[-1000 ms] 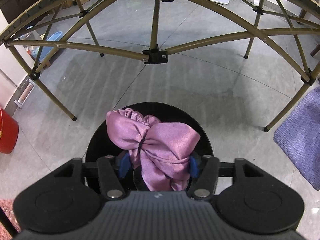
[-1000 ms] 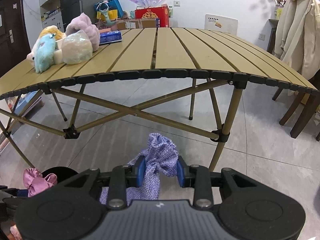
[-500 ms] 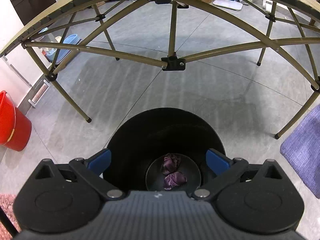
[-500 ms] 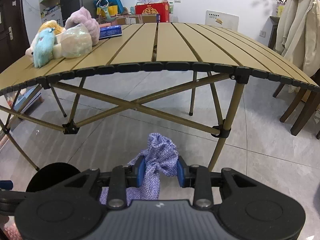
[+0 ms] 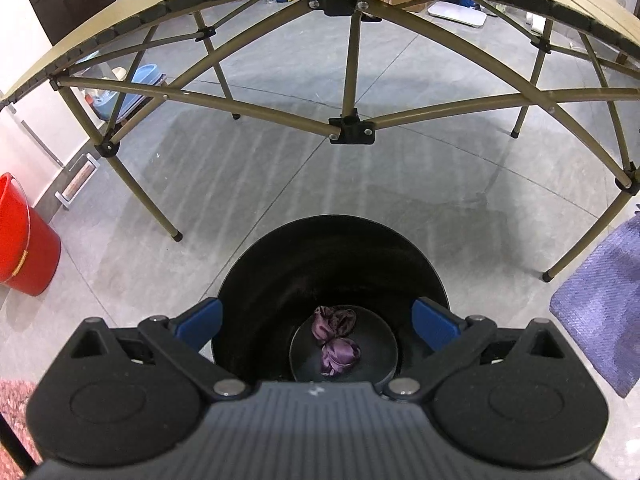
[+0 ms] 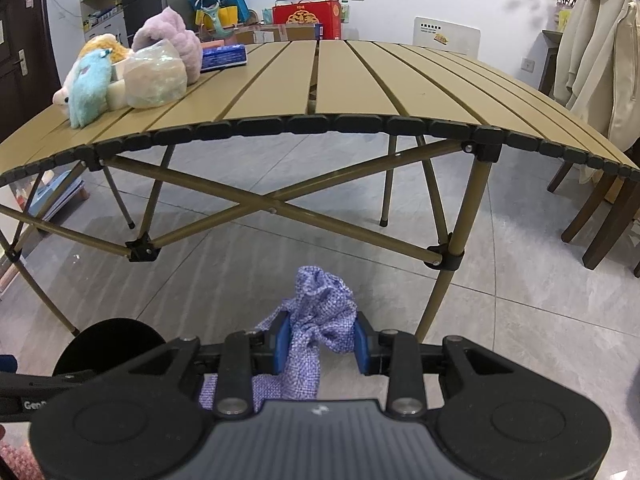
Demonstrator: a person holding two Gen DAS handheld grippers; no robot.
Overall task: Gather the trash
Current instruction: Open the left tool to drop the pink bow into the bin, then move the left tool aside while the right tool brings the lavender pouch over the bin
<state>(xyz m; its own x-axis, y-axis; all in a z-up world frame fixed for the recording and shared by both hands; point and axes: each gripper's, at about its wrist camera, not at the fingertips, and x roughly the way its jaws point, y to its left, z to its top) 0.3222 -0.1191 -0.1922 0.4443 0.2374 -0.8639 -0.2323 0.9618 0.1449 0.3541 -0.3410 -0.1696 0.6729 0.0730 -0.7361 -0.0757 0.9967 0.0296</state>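
Note:
My left gripper [image 5: 318,320] hangs open over a round black bin [image 5: 276,256] on the floor, its blue pads wide apart with nothing between them. A crumpled purple satin cloth [image 5: 334,342] lies at the bottom of the bin. My right gripper [image 6: 320,340] is shut on a blue-and-white woven cloth [image 6: 320,316], which bunches up above the pads and hangs below them. The bin [image 6: 108,344] also shows at the lower left of the right wrist view, and the same woven cloth [image 5: 600,300] shows at the right edge of the left wrist view.
A folding slatted table [image 6: 360,80] stands ahead on crossed metal legs [image 5: 352,132], with plush toys [image 6: 92,80] and a bag at its left end. A red bucket [image 5: 24,240] sits left by the wall. Wooden chair legs [image 6: 592,216] and a hanging coat are on the right.
My left gripper opened and let go of the purple cloth, which dropped to the bottom of the bin. The right gripper kept still, holding the woven cloth.

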